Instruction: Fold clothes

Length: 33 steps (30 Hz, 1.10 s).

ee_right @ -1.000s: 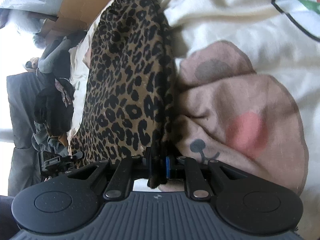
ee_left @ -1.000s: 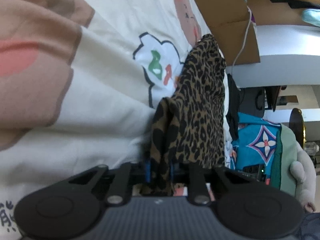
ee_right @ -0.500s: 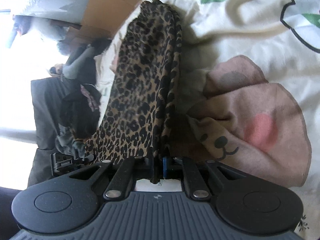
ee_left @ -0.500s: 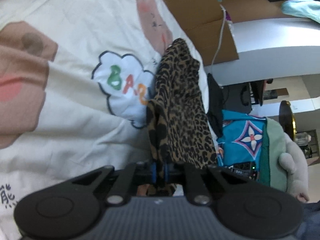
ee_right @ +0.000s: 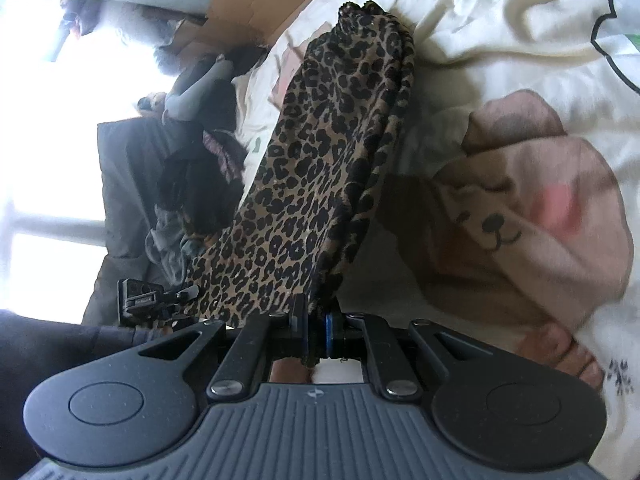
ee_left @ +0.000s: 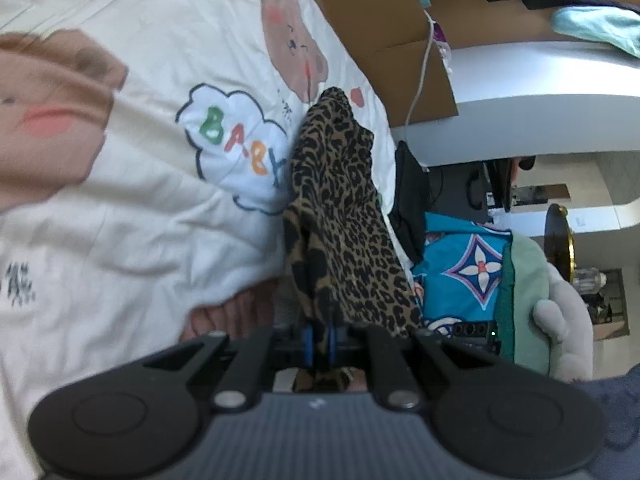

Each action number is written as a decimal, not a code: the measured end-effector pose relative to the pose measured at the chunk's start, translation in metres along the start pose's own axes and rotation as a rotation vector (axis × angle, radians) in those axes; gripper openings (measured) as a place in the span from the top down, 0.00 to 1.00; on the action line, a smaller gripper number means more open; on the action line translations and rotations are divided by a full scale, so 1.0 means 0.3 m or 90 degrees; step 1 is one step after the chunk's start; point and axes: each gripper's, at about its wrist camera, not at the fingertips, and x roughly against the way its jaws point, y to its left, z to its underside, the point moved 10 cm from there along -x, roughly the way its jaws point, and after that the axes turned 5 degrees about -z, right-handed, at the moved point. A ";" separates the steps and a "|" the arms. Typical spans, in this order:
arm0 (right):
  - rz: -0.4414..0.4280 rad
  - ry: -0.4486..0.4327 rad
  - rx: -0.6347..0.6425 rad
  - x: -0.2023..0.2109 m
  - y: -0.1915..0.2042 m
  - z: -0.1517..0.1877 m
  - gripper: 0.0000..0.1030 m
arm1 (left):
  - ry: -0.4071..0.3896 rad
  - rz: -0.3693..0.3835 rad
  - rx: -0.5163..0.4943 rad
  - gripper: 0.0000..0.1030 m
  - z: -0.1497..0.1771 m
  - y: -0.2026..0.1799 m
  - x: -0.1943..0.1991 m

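Note:
A leopard-print garment (ee_left: 340,216) hangs stretched between both grippers above a cream bedspread (ee_left: 132,208) printed with bears. My left gripper (ee_left: 319,338) is shut on one near corner of the cloth, which bunches up between its blue pads. My right gripper (ee_right: 316,332) is shut on the other near corner of the leopard-print garment (ee_right: 320,184). The far end of the garment still rests on the bedspread (ee_right: 500,40). The other gripper (ee_right: 148,300) shows at the left of the right wrist view.
A cardboard box (ee_left: 384,32) stands at the bed's far edge with a white cable (ee_left: 420,80) over it. Dark clothes (ee_right: 200,168) are piled beside the bed. A blue patterned cloth (ee_left: 468,268) and a plush toy (ee_left: 560,312) lie to the right.
Both grippers have risen with the leopard-print garment, pulling its near end off the bedspread. More of the bed and room now shows in both views.

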 end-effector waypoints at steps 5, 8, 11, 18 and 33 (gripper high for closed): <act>0.001 -0.019 -0.033 0.022 -0.030 0.018 0.95 | -0.017 0.009 0.024 0.93 0.014 -0.002 -0.002; 0.013 -0.024 -0.043 0.016 -0.055 0.014 0.95 | -0.028 0.014 0.029 0.93 -0.013 0.002 -0.020; 0.012 -0.033 -0.044 0.002 -0.051 -0.012 0.95 | -0.045 0.026 0.036 0.93 -0.051 -0.004 -0.027; -0.012 -0.079 -0.029 0.014 -0.015 -0.113 0.95 | -0.075 0.040 0.014 0.93 -0.135 -0.055 -0.005; 0.003 -0.134 -0.003 -0.021 -0.005 -0.288 0.94 | -0.116 0.031 -0.011 0.93 -0.334 -0.084 -0.056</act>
